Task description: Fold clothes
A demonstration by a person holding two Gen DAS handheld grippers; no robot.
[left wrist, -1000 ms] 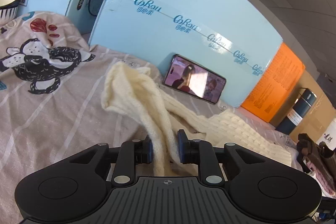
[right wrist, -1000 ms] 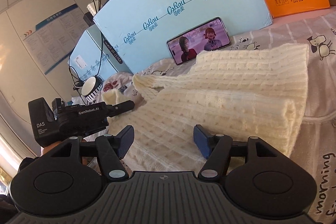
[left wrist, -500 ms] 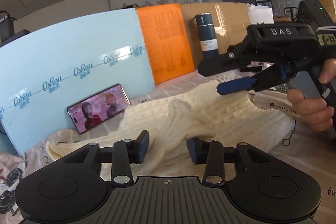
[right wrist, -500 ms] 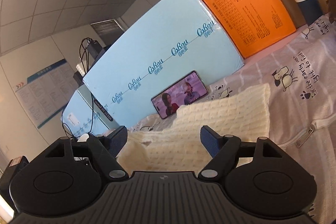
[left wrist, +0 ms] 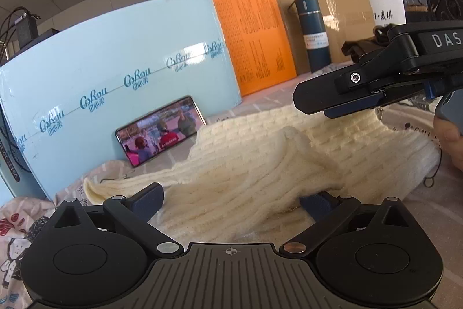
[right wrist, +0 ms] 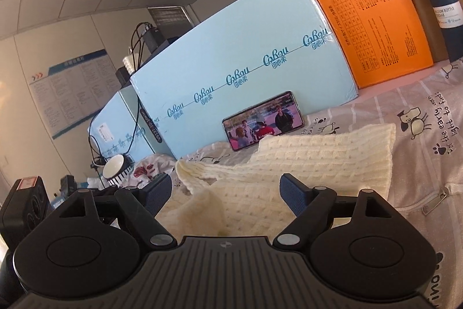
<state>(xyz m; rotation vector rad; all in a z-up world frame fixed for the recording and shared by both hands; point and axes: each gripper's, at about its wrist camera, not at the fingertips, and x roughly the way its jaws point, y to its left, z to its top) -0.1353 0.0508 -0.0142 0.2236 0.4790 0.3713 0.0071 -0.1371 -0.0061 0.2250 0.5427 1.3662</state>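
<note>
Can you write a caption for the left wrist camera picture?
Open left gripper lets go of the cream sweater on the bed.

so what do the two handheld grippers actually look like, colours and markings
Both are matte black plastic. The left gripper and right gripper each have a ribbed centre plate with a small crosshair mark, two round discs, silver pivot pins and angular black arms ending in dark blue textured pads on the jaws. Seen from the left wrist view, the right one's body carries white "DAS" lettering.
</note>
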